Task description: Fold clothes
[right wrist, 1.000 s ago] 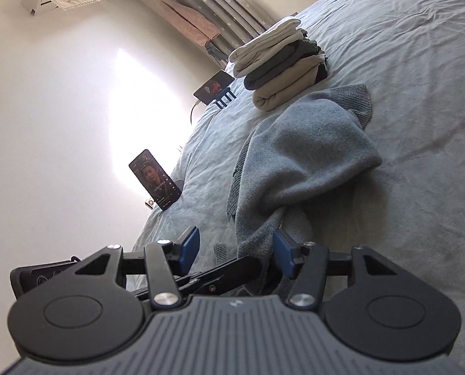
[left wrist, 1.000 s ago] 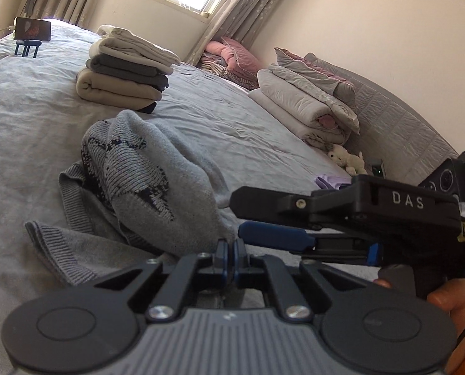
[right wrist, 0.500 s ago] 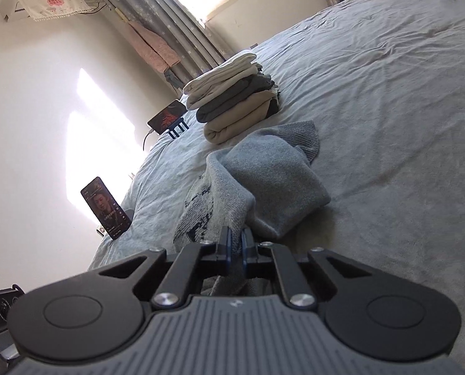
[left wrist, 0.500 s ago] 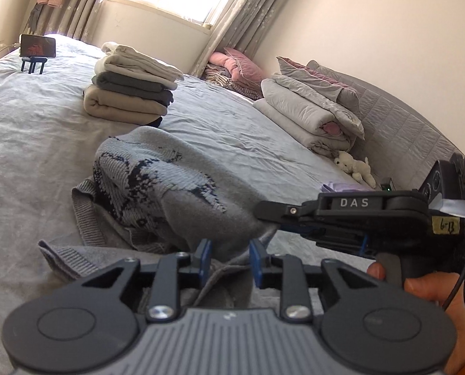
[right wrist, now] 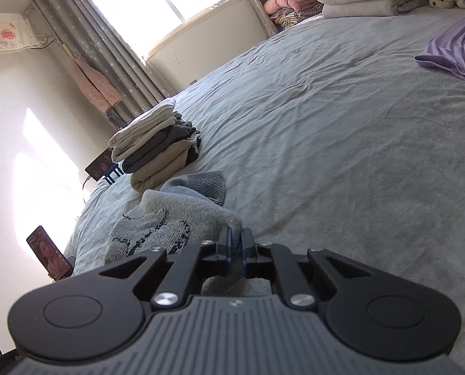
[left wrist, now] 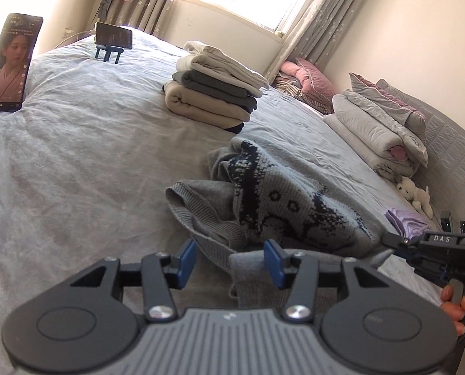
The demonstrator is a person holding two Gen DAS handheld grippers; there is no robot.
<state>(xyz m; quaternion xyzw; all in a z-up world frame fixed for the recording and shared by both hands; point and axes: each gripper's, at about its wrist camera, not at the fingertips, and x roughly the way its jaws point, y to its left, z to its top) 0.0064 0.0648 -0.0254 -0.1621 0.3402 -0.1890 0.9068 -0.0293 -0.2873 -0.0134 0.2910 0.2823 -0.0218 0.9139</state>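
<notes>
On the grey bed (left wrist: 76,168), near its front edge: one grey knit sweater (left wrist: 282,206) with dark pattern, crumpled in a heap. Soft, limp, light to middling; likely to sag and drag rather than slide. Best taken at ribbed hem or cuff (left wrist: 198,215). Left hand-held gripper (left wrist: 232,262) has just been opening, released, a fold of knit lying between its jaws but unpressed. Right hand-held gripper (right wrist: 235,243) clenched on a pinch of the sweater. Folded stack (left wrist: 213,93) lies beyond, close to the heap; a purple garment (right wrist: 451,50) well off right. Wide bare sheet to the left offers spreading room.
</notes>
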